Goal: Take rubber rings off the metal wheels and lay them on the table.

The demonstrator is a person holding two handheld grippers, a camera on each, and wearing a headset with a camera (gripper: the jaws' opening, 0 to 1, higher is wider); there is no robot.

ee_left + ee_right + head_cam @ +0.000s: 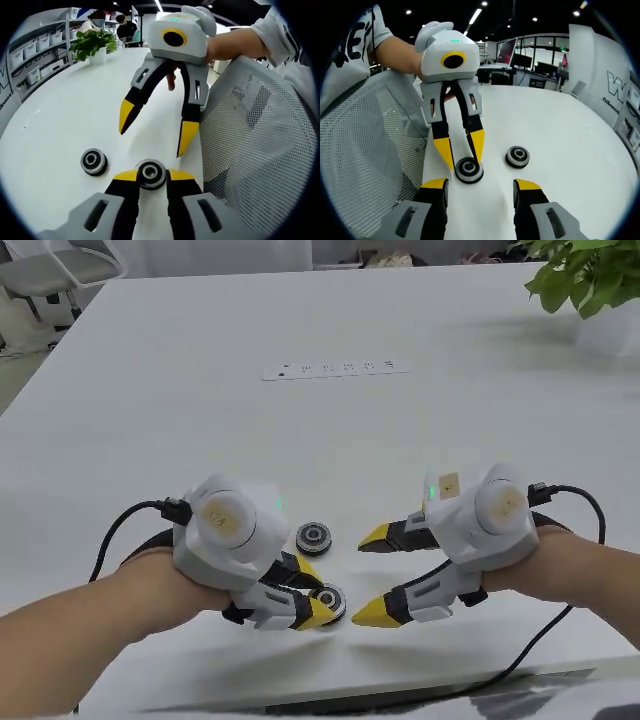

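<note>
Two small metal wheels with black rubber rings lie on the white table (200, 390) near its front edge. My left gripper (315, 592) is shut on the nearer wheel (329, 602), which sits between its yellow fingertips (125, 175) in the left gripper view, wheel (151, 173). The second wheel (314, 537) lies free just beyond it, also wheel (94, 161) and wheel (518, 156). My right gripper (372, 576) faces the left one, open and holding nothing, a short way from the held wheel (469, 170). Its own jaws (480, 185) stand wide apart.
A white power strip (335, 368) lies mid-table. A potted plant (590, 280) stands at the far right corner. An office chair (50, 270) is beyond the far left. A mesh chair back (260, 140) is close behind the table's front edge.
</note>
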